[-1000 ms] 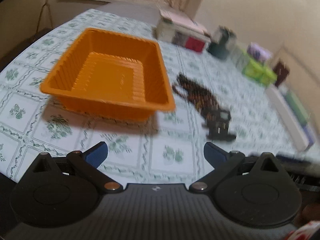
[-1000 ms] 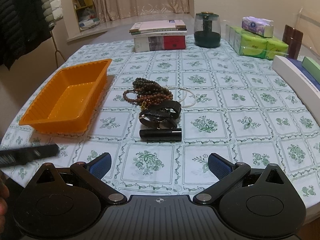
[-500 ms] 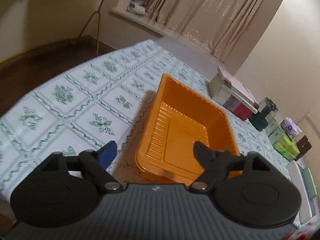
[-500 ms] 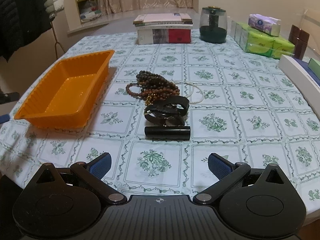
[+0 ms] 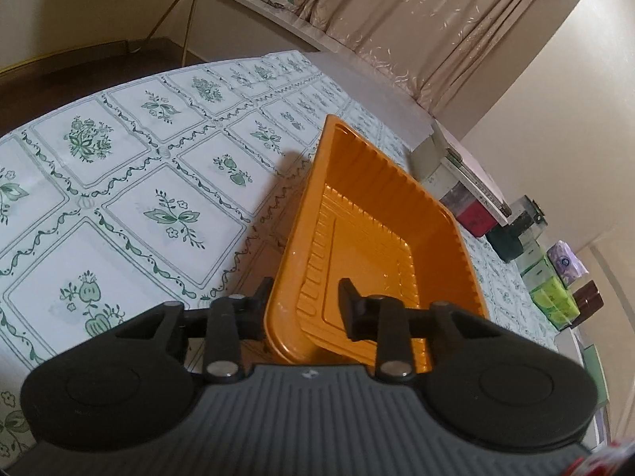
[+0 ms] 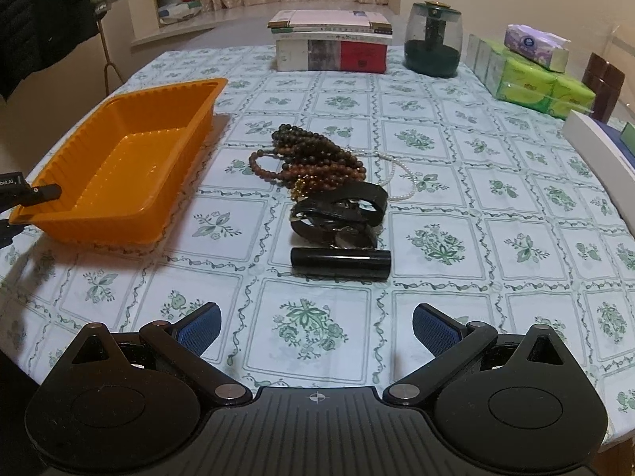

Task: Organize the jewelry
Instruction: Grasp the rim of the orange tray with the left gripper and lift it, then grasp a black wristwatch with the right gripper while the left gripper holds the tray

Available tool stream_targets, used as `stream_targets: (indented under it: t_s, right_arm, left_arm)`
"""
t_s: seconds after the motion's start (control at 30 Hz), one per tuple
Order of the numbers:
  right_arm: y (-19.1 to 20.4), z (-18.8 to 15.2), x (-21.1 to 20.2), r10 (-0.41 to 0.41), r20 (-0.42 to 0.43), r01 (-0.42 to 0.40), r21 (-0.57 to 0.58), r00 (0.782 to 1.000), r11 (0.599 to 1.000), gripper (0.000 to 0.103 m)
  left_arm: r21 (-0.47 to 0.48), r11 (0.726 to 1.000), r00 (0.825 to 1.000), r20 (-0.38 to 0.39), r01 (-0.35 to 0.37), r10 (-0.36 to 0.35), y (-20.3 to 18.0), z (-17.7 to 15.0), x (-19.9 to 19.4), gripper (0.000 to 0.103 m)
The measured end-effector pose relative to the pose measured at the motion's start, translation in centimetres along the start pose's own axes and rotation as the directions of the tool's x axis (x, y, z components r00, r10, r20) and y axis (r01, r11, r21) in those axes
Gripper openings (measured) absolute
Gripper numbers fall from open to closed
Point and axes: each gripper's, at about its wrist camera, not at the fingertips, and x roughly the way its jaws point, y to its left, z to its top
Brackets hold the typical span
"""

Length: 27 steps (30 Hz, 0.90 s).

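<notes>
I am holding the left tool (image 5: 304,297) pinched on the near wall of the orange tray (image 5: 381,238), one finger outside, one inside. My right tool (image 6: 315,323) is hovering wide open and empty above the tabletop (image 6: 456,182). Ahead of it at twelve o'clock a black tube (image 6: 340,263) is lying crosswise, then dark straps (image 6: 339,214), then the bead strands (image 6: 313,158), with a pearl string (image 6: 401,178) at one o'clock. The tray is sitting at ten o'clock, still empty. I am judging the thin wall may buckle or slip under the left grip, and tangled beads may drag the neighbours along.
</notes>
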Motion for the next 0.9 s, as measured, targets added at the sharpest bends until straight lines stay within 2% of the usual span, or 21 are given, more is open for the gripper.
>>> stream_targets:
  t_s: [0.13,0.2,0.3,0.4,0.53,0.67,0.73,0.83,0.9]
  right_arm:
    - [-0.2,0.1,0.3,0.007,0.019,-0.007,0.010,1.000,1.000,0.102]
    - [-0.5,0.2,0.6,0.001,0.032,-0.002,0.022,0.999,1.000,0.102]
    - [-0.8,0.5,1.3,-0.014,0.069,0.012,0.026,0.997,1.000,0.102]
    - [-0.9,0.9,2.4,-0.033,0.104,0.030,0.027,0.994,0.999,0.102]
    - [-1.2,1.0,5.0,-0.069,0.111,0.066,0.024,0.991,0.998,0.102]
    - [-1.9,0.6,6.7,-0.080,0.096,0.076,0.044,0.992,0.996,0.101]
    - [-2.2,0.4,7.1,-0.075,0.096,0.070,0.053,0.993,0.996,0.088]
    - [-2.3,0.4,7.0,-0.072,0.110,0.067,0.050,0.991,0.997,0.085]
    - [-2.4,0.4,6.9,-0.070,0.117,0.064,0.052,0.991,0.997,0.076]
  left_arm:
    - [0.020,1.000,1.000,-0.020,-0.021,0.021,-0.3,0.4,-0.1,0.011]
    - [0.040,0.999,0.999,-0.026,-0.026,0.027,-0.7,0.7,-0.4,0.010]
    - [0.140,0.988,0.997,-0.024,-0.063,0.067,-2.2,1.2,-1.2,0.010]
    - [0.273,0.955,0.992,-0.004,-0.119,0.125,-4.5,1.5,-1.8,0.011]
    - [0.436,0.883,0.984,0.044,-0.174,0.172,-7.7,1.4,-2.5,0.011]
    - [0.531,0.824,0.979,0.069,-0.197,0.190,-9.7,1.2,-2.6,0.011]
    - [0.567,0.798,0.977,0.078,-0.206,0.197,-10.4,1.1,-2.6,0.011]
    - [0.605,0.767,0.975,0.087,-0.215,0.204,-11.1,1.1,-2.6,0.011]
    - [0.629,0.746,0.974,0.093,-0.220,0.208,-11.7,1.1,-2.6,0.011]
